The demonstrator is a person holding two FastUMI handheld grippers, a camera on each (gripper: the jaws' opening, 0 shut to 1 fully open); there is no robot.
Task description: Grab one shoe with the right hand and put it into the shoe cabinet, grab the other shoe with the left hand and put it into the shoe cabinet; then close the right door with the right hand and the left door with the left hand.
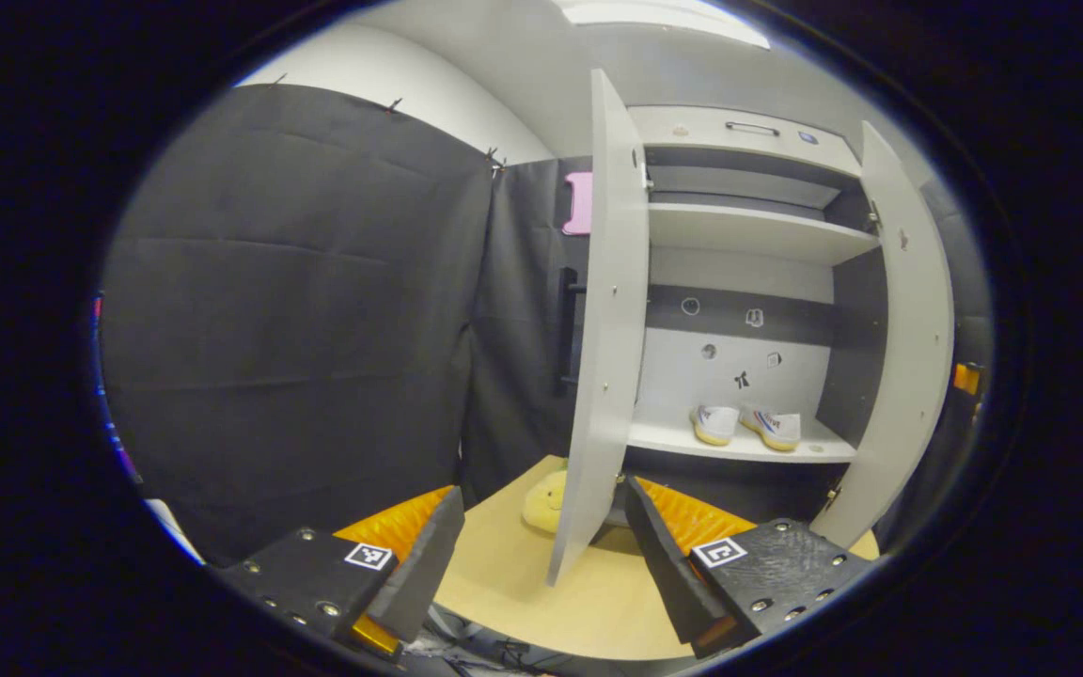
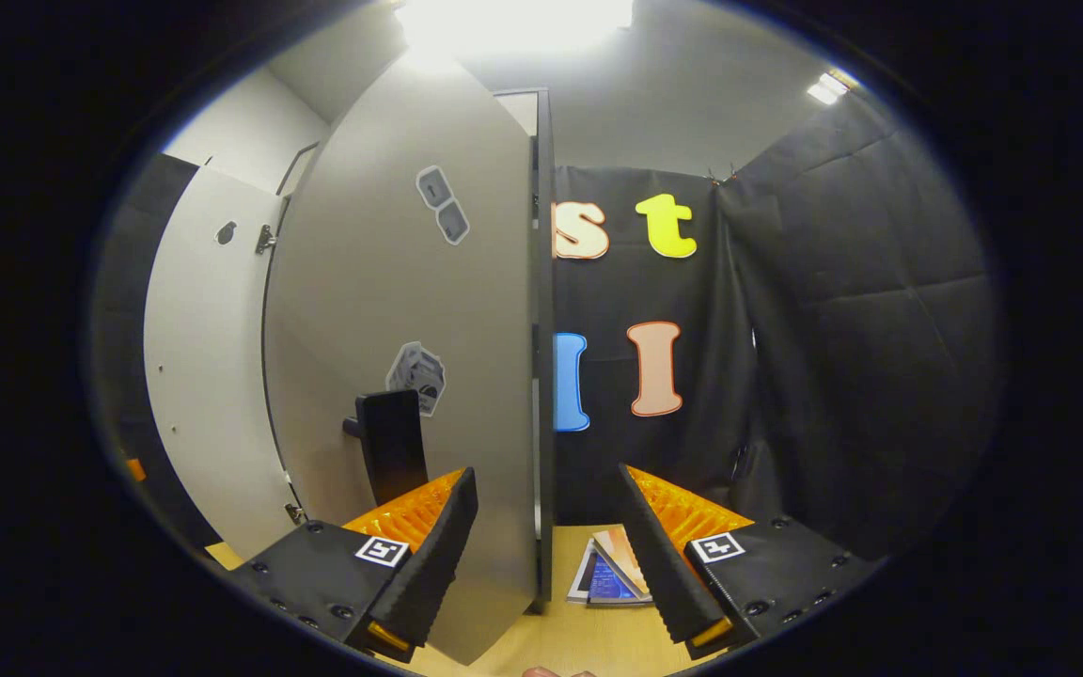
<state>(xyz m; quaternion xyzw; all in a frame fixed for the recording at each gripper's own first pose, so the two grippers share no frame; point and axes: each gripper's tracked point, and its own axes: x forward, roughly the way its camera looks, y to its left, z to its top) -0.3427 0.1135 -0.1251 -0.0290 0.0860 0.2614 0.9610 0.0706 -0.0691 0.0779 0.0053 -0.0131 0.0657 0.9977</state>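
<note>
The left gripper point(image 1: 541, 550) hangs with its jaws spread wide and nothing between them, above the pale wooden surface point(image 1: 523, 583). The near edge of the tall grey left door point(image 1: 603, 320) of the shoe cabinet stands in the gap between the fingers, not touched by either one. A black bar handle point(image 1: 568, 329) sits on the door's outer face, mostly hidden behind the door's edge. A soft yellow toy point(image 1: 544, 500) lies on the surface at the foot of that door, half covered by it.

Farther in, the grey open shoe cabinet point(image 1: 739, 235) shows its shelves. The pair of white shoes with yellow soles point(image 1: 746, 425) rests side by side on the lower shelf, toward the right. The grey right door point(image 1: 899, 338) stands open at the far right, its lower end cut off by the right finger.

In the right gripper view, the right gripper point(image 2: 546, 550) is likewise spread apart and empty. The edge of the grey right door point(image 2: 419, 310) lies between its fingers, close to the left finger; whether it touches cannot be made out. A black handle point(image 2: 391, 447) juts from the door just above that finger. Stickers on the door are too small to read. A few flat printed cards point(image 2: 612, 569) lie on the surface, partly hidden by the right finger.
</note>
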